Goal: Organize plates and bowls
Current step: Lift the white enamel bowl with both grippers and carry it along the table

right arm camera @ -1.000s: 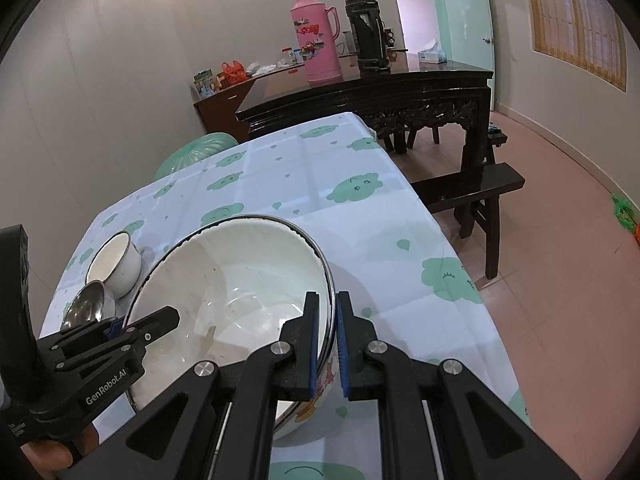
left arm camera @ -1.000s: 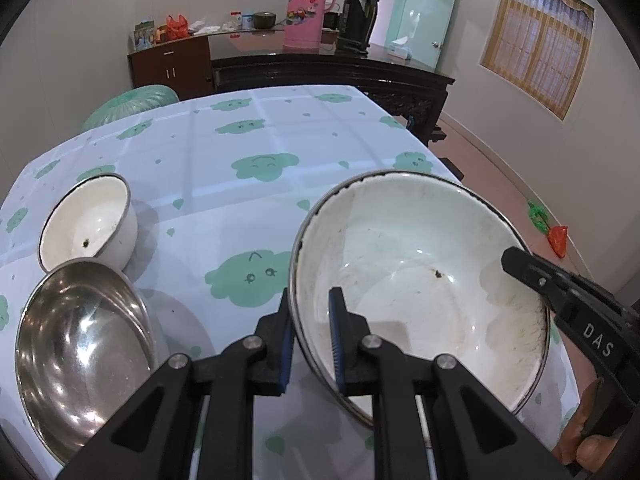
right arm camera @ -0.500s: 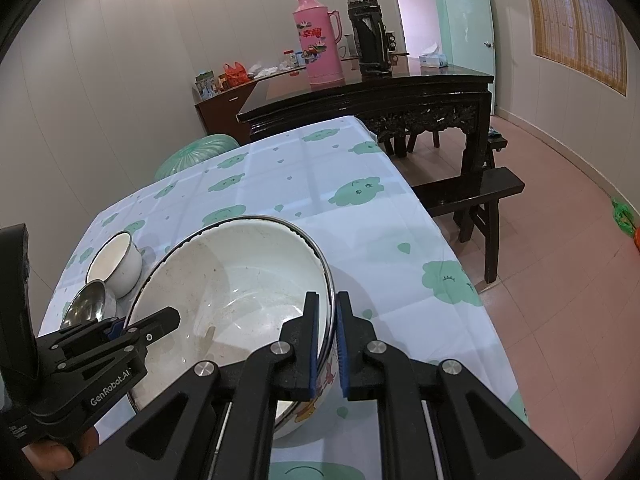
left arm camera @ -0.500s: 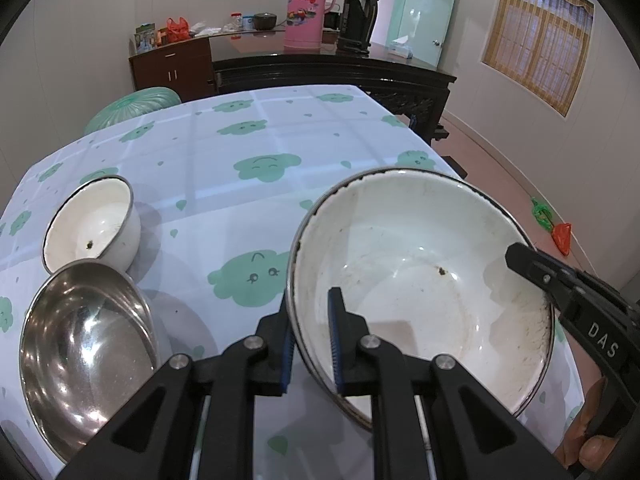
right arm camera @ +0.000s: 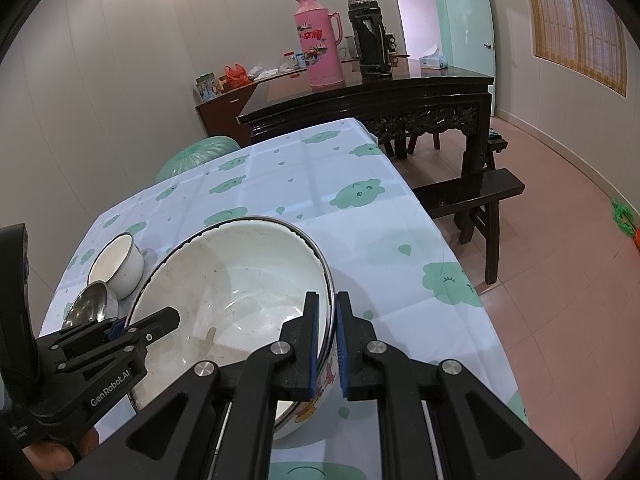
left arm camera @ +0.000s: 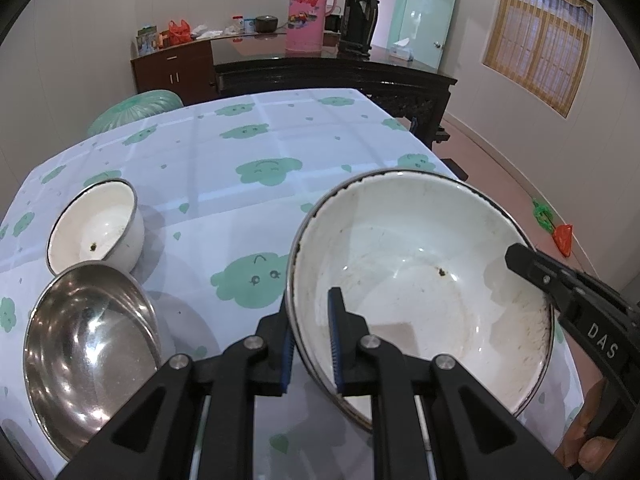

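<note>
steel bowl (left arm camera: 88,344) cropped, claw (left arm camera: 310,344) hiding bowl rim (left arm camera: 296,320)

Both grippers' fingers (left arm camera: 335,344) clamped, pointing downward.

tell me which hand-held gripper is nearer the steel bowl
Left. The left hand-held gripper grips the big white bowl's rim on the side facing the steel bowl, right beside it. The right hand-held gripper clamps the opposite rim, with the white bowl between.
</note>
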Demonstrator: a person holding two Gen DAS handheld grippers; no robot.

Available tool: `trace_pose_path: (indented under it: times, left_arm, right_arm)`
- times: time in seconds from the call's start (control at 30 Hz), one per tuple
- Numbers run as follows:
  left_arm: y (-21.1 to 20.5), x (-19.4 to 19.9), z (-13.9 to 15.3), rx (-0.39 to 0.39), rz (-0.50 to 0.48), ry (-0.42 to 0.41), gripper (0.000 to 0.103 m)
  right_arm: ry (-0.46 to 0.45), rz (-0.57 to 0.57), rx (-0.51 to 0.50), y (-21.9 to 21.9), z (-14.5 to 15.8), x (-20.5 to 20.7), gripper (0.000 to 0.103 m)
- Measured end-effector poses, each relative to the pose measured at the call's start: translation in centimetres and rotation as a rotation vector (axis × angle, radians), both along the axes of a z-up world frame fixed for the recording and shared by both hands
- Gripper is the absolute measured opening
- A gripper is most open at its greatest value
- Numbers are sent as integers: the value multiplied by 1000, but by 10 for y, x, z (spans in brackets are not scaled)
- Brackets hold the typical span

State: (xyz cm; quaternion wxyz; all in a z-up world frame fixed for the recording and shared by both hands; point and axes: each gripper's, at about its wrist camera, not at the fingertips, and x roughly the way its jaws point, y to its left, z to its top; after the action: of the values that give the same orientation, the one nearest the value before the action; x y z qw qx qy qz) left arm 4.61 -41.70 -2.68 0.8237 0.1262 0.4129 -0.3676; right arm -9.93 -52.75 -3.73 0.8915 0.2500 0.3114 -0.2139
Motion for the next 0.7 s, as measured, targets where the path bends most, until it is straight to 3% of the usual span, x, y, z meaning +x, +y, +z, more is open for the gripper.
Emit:
trace_pose_path:
  times: [0.7]
  left_arm:
    - [22, -16, 9, 9, 4, -30, 12]
  right_arm:
    - [-48, -8, -6, 21, 5, -19, 10]
